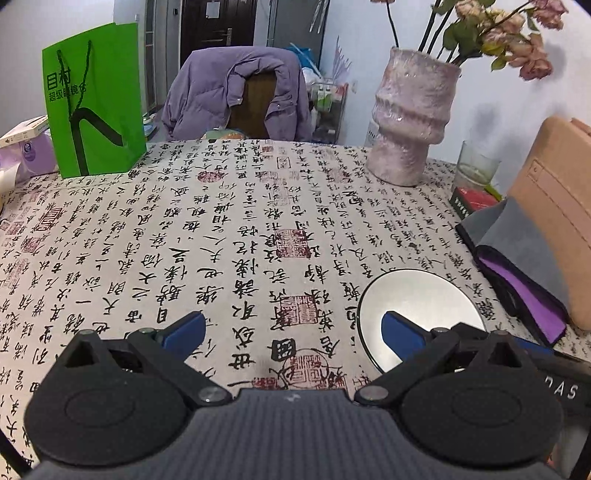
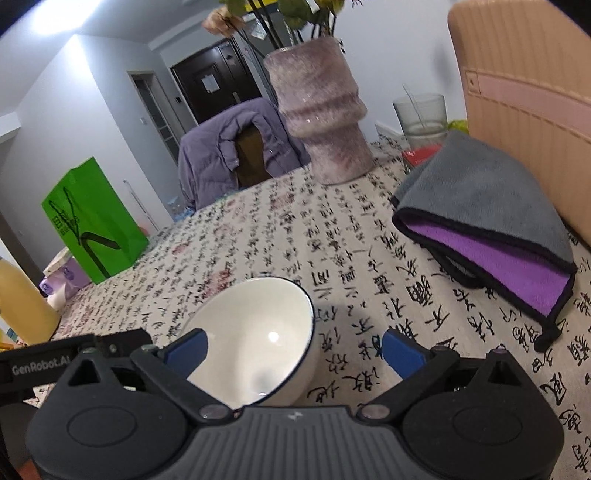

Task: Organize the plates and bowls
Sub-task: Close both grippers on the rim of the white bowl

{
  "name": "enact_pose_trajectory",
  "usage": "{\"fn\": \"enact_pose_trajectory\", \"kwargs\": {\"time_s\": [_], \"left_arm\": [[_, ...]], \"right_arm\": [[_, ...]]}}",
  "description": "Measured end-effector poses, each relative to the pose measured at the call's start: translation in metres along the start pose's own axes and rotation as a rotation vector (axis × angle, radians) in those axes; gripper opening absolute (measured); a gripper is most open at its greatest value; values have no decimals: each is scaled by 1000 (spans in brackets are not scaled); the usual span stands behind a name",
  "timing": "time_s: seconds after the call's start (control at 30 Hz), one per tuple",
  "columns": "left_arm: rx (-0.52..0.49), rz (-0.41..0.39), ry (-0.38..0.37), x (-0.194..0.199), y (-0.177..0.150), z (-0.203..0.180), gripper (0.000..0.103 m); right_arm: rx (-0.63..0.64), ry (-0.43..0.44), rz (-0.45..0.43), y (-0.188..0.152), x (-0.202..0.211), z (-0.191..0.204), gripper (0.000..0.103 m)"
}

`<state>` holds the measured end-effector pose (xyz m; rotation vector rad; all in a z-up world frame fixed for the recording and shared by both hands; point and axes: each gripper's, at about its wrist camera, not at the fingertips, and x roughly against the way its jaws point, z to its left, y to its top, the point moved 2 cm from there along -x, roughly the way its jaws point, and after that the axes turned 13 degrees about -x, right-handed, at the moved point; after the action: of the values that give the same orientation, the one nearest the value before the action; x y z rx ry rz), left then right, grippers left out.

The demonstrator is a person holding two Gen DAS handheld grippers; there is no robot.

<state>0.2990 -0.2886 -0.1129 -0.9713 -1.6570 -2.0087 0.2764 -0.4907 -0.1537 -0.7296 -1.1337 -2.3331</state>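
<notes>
Room: pale walls, dark door (image 1: 218, 26) at 12 o'clock. Worktop (image 1: 221, 229) under calligraphy-print cloth; jacket-draped chair (image 1: 240, 96) at its far edge. Green bag (image 1: 94, 99) at 10 o'clock, vase (image 1: 412, 118) at 1 o'clock. White plate (image 1: 424, 306) lies beside the wide left tongs (image 1: 293, 328); white bowl (image 2: 258, 332) stands between the wide, empty right tongs (image 2: 293, 350).

A cream cloth printed with black calligraphy and red seal stamps is covering the worktop (image 1: 221, 221). The round plate (image 1: 424, 306) is showing white, the round ceramic bowl (image 2: 258, 332) white with a thin dark-blue rim. Blue pads are tipping both black tools. A bright green paper bag (image 1: 96, 99) is carrying black markings.
</notes>
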Motion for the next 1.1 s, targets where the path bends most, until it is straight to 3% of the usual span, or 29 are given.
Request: {"fn": "enact_pose_trajectory", "kwargs": {"time_s": [0.43, 0.53, 0.7, 0.87, 1.1], "left_arm": [[-37, 46, 42, -35, 4, -14, 103], [-31, 53, 48, -39, 4, -16, 101], [-48, 56, 39, -44, 3, -24, 86], [-66, 68, 14, -47, 2, -33, 69], [-78, 99, -14, -53, -1, -47, 35]], "right_arm": [[-39, -17, 51, 1, -26, -12, 83], [-31, -11, 62, -1, -29, -10, 71], [-20, -11, 79, -3, -35, -9, 55], [-15, 3, 79, -3, -38, -9, 46], [3, 33, 76, -3, -43, -6, 28]]}}
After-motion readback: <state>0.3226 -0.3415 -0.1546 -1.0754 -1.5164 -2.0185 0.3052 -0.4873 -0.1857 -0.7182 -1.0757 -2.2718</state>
